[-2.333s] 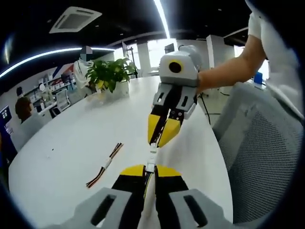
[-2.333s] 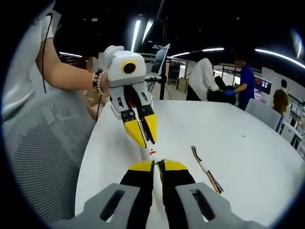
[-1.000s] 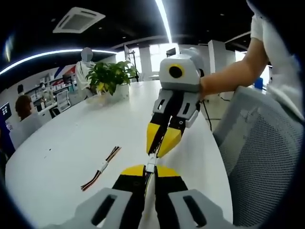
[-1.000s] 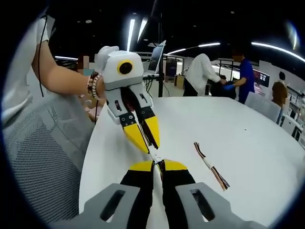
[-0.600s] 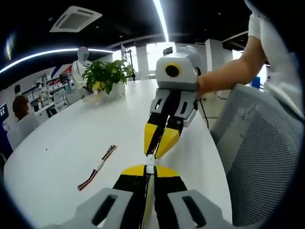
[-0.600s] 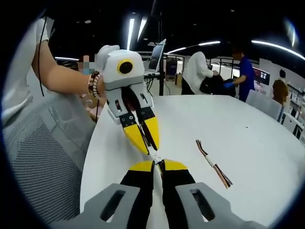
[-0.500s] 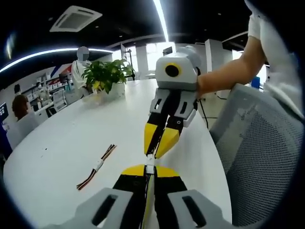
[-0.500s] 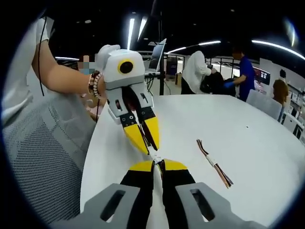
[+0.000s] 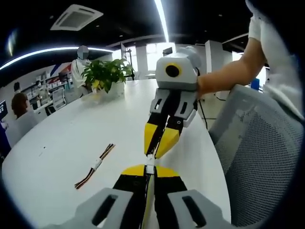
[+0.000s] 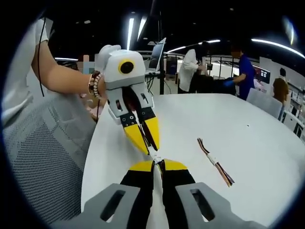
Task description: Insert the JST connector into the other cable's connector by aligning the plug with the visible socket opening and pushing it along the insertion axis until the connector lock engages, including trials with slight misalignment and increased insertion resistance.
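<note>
Spare cable (image 9: 94, 165): lies on the white desk (image 9: 71, 138), left of both tools.
Left tool (image 9: 149, 171): jaws closed on a white connector (image 9: 149, 169).
Right tool (image 9: 157, 151): jaws closed on its connector, tip touching the left tool's tip above the desk.
Mesh chair (image 9: 257, 152): at right.

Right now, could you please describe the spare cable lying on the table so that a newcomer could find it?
On the white table, look beside the two grippers' meeting yellow fingers. The spare cable lies flat and alone there: thin multicoloured wires joined by a small white connector at mid-length, held by nothing.
</note>
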Demonstrator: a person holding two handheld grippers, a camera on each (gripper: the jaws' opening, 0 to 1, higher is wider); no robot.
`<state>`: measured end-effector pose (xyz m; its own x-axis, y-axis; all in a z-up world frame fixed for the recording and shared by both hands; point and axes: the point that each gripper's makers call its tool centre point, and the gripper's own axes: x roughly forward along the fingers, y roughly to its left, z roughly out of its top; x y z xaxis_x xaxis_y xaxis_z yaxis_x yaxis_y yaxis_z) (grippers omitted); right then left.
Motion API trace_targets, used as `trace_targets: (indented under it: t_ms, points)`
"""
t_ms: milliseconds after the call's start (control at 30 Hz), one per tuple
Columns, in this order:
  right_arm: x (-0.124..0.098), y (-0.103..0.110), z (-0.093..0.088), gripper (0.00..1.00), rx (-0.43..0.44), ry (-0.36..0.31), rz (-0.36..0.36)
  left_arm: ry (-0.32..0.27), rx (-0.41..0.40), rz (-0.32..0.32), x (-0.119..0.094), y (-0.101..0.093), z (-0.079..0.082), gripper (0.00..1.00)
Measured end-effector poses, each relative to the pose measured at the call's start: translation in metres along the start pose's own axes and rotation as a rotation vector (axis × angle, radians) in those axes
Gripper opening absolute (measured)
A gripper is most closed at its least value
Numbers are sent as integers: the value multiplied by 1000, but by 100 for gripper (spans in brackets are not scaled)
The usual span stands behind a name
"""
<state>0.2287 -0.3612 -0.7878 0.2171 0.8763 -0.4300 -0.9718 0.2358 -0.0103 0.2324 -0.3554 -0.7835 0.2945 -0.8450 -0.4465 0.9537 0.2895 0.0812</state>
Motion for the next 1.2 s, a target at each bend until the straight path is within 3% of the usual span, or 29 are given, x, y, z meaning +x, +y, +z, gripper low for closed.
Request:
trace_targets:
  t_ms: [633, 967, 1200]
  points:
    - [5, 2, -9, 2, -6, 13, 14, 7, -25, -24, 3, -1, -10, 0]
    - [6, -13, 0, 3, -14, -6, 11, 10, -5, -20, 3, 14, -2, 0]
    - [8, -31, -7, 3, 3, 4, -2, 25, 1, -38, 17, 29, -4, 0]
